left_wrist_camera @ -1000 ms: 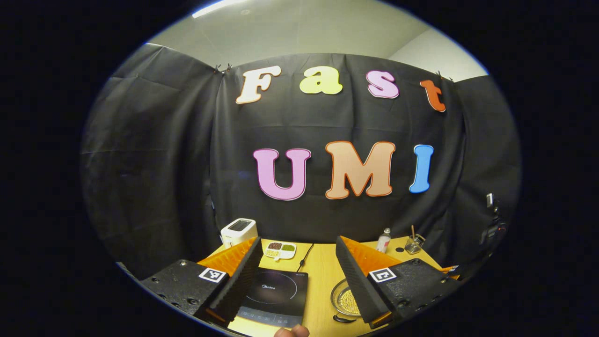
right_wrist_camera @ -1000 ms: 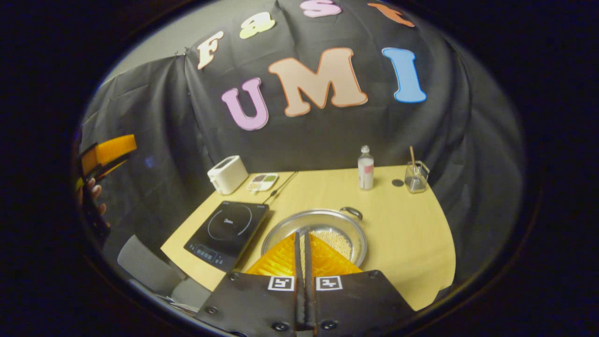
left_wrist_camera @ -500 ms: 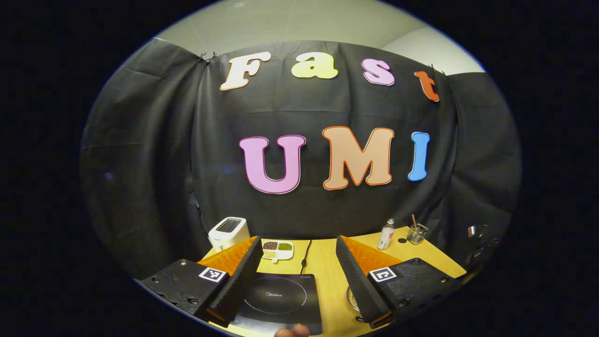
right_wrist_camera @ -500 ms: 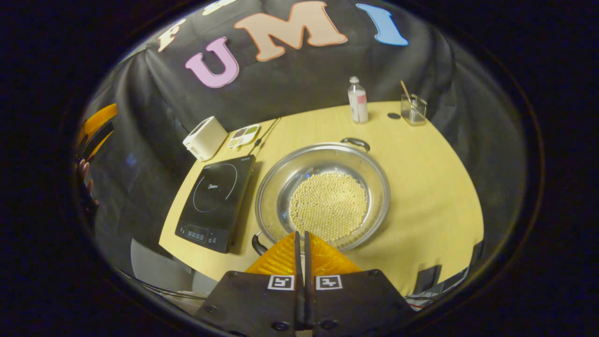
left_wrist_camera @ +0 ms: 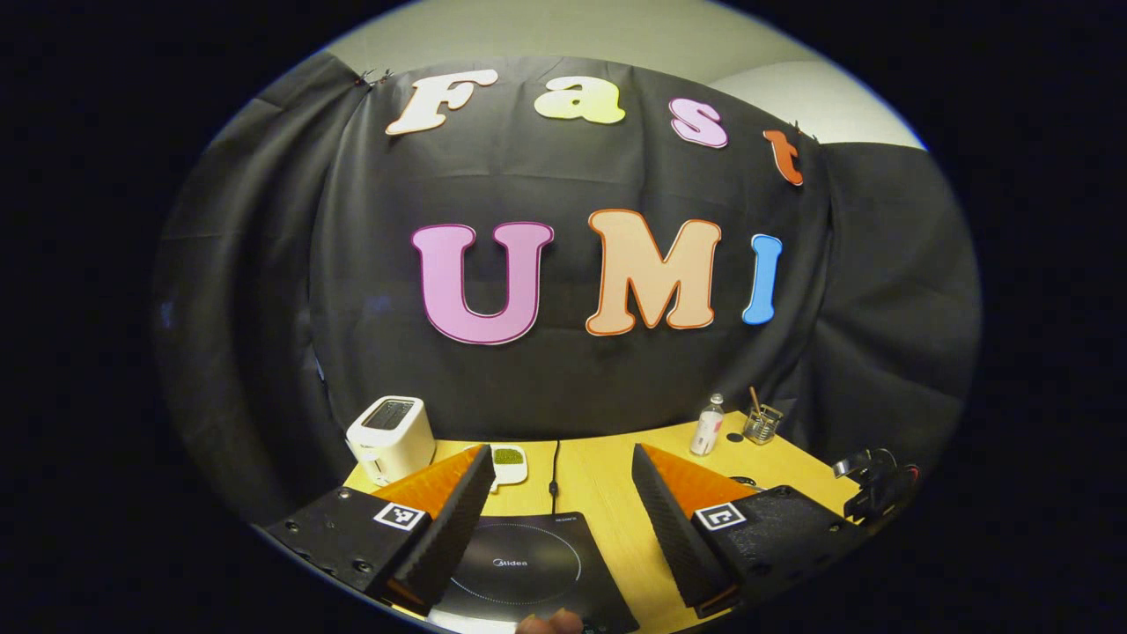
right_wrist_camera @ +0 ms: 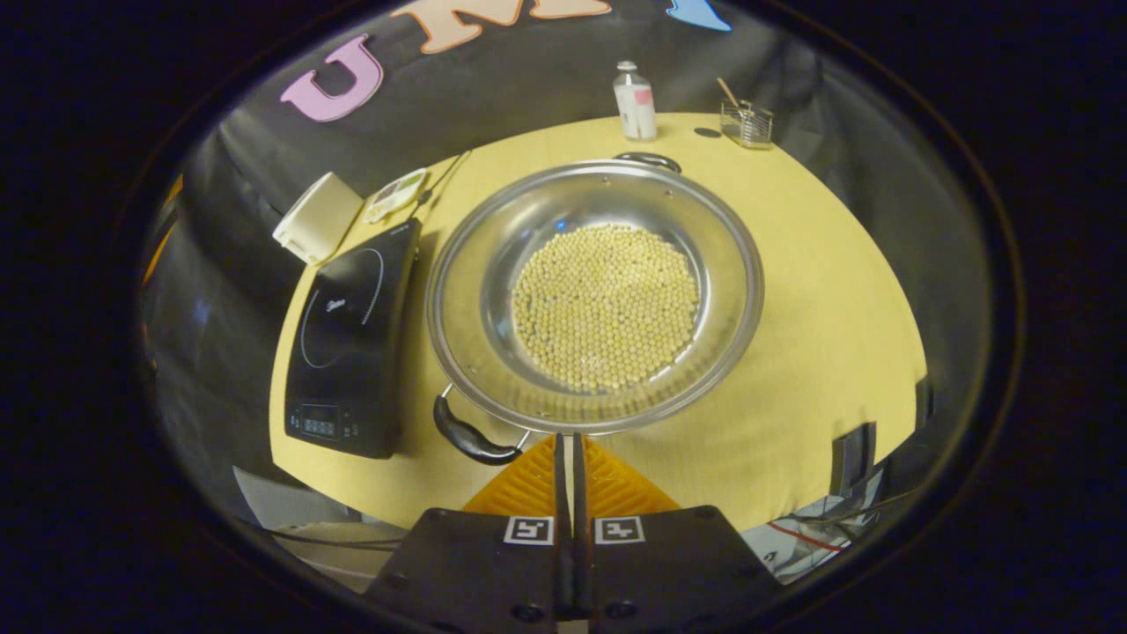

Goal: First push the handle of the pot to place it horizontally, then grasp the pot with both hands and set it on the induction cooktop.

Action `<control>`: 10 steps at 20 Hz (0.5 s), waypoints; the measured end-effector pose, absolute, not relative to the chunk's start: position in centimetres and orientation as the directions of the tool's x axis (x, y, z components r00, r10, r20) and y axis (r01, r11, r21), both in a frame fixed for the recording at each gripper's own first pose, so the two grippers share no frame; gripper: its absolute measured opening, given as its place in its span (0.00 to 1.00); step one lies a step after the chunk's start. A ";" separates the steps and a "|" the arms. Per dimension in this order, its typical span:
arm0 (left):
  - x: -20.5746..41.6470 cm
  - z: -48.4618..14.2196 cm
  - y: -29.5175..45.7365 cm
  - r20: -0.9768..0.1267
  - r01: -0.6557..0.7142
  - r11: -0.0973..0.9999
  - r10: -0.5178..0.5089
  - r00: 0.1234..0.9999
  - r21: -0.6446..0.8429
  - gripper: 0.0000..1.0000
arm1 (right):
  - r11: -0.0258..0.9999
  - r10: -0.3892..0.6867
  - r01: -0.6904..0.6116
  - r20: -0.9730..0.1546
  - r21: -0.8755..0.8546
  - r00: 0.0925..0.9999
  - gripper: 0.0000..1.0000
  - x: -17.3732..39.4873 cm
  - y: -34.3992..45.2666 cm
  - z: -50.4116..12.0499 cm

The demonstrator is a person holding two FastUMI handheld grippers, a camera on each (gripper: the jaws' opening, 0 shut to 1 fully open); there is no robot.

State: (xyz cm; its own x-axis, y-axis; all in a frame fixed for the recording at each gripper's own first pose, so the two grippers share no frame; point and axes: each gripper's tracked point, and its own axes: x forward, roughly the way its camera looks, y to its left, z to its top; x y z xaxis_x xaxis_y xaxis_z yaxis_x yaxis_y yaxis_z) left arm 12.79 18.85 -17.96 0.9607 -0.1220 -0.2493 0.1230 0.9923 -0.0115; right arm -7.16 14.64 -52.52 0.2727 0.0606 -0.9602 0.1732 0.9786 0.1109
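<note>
1. Your right gripper [right_wrist_camera: 568, 440] is clenched, its two fingers pressed flat together with nothing between them, and it hangs above the near edge of the yellow table [right_wrist_camera: 819, 291].
2. Its tip sits just beside the near rim of the steel pot [right_wrist_camera: 595, 295], to the right of the pot's black near handle [right_wrist_camera: 471, 438]; whether it touches the rim cannot be told.
3. The pot rests on the table, just right of the induction cooktop [right_wrist_camera: 348, 339], with a layer of pale round beans [right_wrist_camera: 606, 306] covering its bottom.
4. The pot's second handle [right_wrist_camera: 647, 160] points to the far side, toward a small bottle [right_wrist_camera: 635, 101] and a glass holder [right_wrist_camera: 746, 123] with a stick in it.
5. Your left gripper [left_wrist_camera: 559, 489] is released, its fingers wide apart and holding nothing, raised over the induction cooktop [left_wrist_camera: 528, 563].
6. In the left gripper view a white toaster [left_wrist_camera: 390, 438] stands at the far left of the table, with a small white dish [left_wrist_camera: 508, 462] of green grains to its right.
7. A black cable [left_wrist_camera: 554, 467] runs from the cooktop's far edge toward the wall.
8. Part of a finger [left_wrist_camera: 548, 623] shows at the bottom edge of the left gripper view.
</note>
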 end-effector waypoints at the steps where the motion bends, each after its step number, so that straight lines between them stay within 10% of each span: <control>1: 12.9 -18.2 19.1 -0.250 0.134 0.991 -0.132 0.959 -0.010 0.95 | 0.980 0.052 0.173 -0.963 0.100 0.263 0.00 -7.3 14.9 -53.0; 10: 13.1 -19.3 20.0 -0.263 0.155 0.987 -0.162 0.951 -0.046 0.95 | 0.993 0.015 0.114 -0.979 0.039 0.203 0.03 -7.5 17.0 -54.9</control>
